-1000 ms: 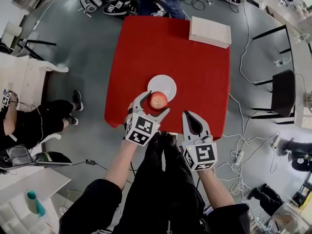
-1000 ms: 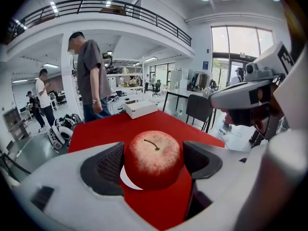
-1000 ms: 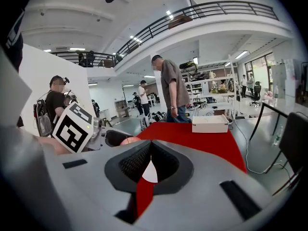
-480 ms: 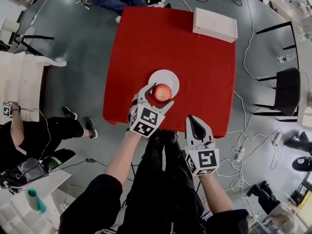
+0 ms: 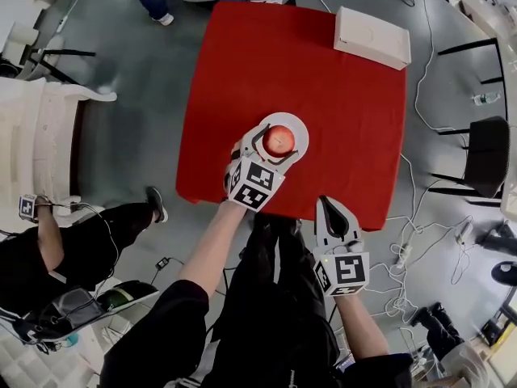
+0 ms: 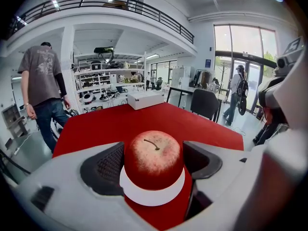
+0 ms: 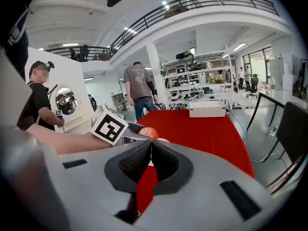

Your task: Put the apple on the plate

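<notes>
A red apple (image 5: 279, 139) sits between the jaws of my left gripper (image 5: 279, 142), which is shut on it. The apple is over the middle of the white plate (image 5: 298, 123) on the red table (image 5: 242, 71); I cannot tell whether it touches the plate. In the left gripper view the apple (image 6: 153, 158) stands stem up, with the plate (image 6: 152, 197) showing as a white crescent beneath it. My right gripper (image 5: 330, 208) hangs shut and empty just off the table's near edge. Its pads (image 7: 144, 161) meet in the right gripper view.
A white box (image 5: 371, 37) lies at the table's far right corner. A person (image 6: 43, 81) walks past the far left side, and another sits at the left (image 5: 73, 245). A black chair (image 5: 489, 156) and floor cables (image 5: 412, 241) lie to the right.
My left gripper has carried the apple forward from the plate's near edge to over its middle. The right gripper has stayed back, shut.
</notes>
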Demonstrator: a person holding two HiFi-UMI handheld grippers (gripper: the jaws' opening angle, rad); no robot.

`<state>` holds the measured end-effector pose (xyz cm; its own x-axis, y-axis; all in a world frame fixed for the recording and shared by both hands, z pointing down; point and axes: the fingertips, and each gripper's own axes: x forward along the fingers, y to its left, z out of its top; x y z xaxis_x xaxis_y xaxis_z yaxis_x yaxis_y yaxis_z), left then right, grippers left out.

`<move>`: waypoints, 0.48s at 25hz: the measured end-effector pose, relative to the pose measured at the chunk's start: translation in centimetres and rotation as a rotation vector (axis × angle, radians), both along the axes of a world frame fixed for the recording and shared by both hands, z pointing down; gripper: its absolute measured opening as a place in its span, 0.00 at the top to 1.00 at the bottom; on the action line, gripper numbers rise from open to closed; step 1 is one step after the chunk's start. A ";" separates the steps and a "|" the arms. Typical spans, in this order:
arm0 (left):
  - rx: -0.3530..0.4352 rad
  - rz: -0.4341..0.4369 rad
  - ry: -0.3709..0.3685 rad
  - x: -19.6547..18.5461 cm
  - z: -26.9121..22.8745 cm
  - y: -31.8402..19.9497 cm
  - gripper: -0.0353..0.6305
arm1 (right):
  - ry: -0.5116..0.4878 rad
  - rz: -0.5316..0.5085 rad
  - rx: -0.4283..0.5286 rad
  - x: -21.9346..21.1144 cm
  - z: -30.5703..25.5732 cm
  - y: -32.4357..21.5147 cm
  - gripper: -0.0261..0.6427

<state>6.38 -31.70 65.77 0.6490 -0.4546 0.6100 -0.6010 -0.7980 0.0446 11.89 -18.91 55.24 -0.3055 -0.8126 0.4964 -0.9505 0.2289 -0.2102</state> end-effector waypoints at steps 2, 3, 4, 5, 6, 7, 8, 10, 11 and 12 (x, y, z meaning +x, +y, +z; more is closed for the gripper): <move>-0.002 0.009 -0.008 0.2 0.9 -0.3 0.38 | -0.002 0.002 -0.005 -0.1 0.3 0.0 0.94; -0.004 0.011 -0.009 0.3 1.3 -0.5 0.38 | -0.001 0.003 -0.008 -0.2 0.4 0.1 0.94; -0.007 0.012 -0.009 0.4 1.6 -0.6 0.38 | 0.000 0.003 -0.011 -0.2 0.5 0.1 0.94; -0.010 0.012 -0.009 0.5 2.0 -0.7 0.38 | 0.001 0.003 -0.013 -0.1 0.7 0.1 0.94; -0.014 0.011 -0.011 0.6 2.4 -0.9 0.38 | 0.002 0.003 -0.015 -0.1 0.8 0.1 0.94; -0.018 0.010 -0.012 0.6 2.8 -1.0 0.38 | 0.002 0.004 -0.016 0.0 0.9 0.1 0.94; -0.022 0.010 -0.014 0.7 3.1 -1.1 0.38 | 0.002 0.006 -0.018 0.1 1.0 0.1 0.94; -0.031 0.011 -0.017 0.9 3.6 -1.2 0.38 | 0.001 0.011 -0.026 0.3 1.2 0.3 0.94; -0.033 0.011 -0.019 1.0 3.8 -1.2 0.38 | -0.001 0.013 -0.032 0.3 1.3 0.4 0.94; -0.033 0.011 -0.019 1.0 3.9 -1.3 0.38 | -0.002 0.015 -0.037 0.4 1.4 0.5 0.94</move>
<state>7.42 -32.98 69.66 0.6418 -0.4273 0.6368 -0.5935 -0.8027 0.0596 12.26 -18.43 56.65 -0.2948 -0.7982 0.5253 -0.9532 0.2070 -0.2205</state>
